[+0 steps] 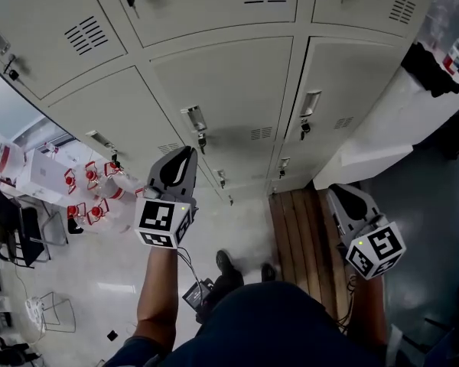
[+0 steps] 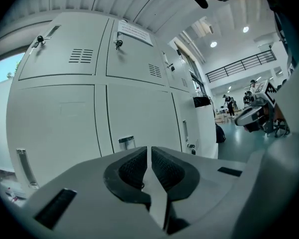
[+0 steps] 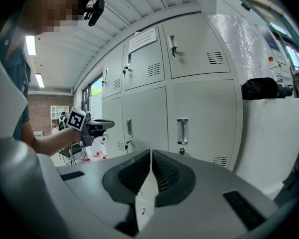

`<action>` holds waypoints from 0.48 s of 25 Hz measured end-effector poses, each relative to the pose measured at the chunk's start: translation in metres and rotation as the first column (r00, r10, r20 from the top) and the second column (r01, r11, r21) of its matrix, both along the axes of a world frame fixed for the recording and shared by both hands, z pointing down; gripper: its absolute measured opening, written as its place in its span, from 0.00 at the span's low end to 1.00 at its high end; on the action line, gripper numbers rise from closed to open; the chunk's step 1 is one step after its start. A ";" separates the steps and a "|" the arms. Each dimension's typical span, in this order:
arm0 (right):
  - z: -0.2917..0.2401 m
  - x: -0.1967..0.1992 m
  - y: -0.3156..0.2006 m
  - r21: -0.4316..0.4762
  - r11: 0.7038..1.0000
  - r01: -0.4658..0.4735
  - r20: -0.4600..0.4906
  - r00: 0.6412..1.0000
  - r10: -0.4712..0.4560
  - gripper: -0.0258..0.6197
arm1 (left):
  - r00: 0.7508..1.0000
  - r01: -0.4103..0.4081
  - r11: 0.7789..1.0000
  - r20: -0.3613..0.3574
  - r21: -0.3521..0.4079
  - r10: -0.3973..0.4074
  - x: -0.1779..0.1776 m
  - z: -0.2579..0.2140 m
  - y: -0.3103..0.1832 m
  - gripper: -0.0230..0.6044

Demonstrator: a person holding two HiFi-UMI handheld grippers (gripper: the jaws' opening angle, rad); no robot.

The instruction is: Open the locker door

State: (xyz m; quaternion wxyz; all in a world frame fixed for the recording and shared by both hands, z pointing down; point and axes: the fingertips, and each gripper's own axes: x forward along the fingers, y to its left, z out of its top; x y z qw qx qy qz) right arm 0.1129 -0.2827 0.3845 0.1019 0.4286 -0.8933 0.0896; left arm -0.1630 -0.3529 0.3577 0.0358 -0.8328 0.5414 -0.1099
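The left gripper (image 1: 185, 157), jaws together and empty, aims at the locker handle (image 1: 193, 118) at 12 o'clock, likely to pull it, while the right gripper (image 1: 338, 195), jaws together too, hangs back.

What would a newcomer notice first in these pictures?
A wall of grey lockers fills the head view, doors closed. In front of it a person holds two grey tools with black-and-white patterned cubes: the left gripper raised near a locker handle, the right gripper lower, over a wooden slatted platform. Both have jaws shut and empty.
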 end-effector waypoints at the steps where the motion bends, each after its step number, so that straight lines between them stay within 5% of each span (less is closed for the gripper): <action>1: 0.002 0.001 -0.002 -0.005 1.000 -0.008 0.000 1.000 0.008 0.10 | 1.000 0.006 1.000 -0.004 -0.003 -0.006 0.000 0.001 -0.006 0.07; 8: 0.013 0.006 -0.015 -0.028 0.999 -0.038 -0.008 0.999 0.037 0.10 | 0.998 0.065 0.997 0.008 0.029 -0.066 -0.002 0.002 -0.045 0.17; 12: 0.019 0.005 -0.021 -0.039 0.998 -0.044 -0.012 0.999 0.044 0.10 | 0.985 0.150 0.986 0.077 0.074 -0.156 -0.006 0.010 -0.064 0.27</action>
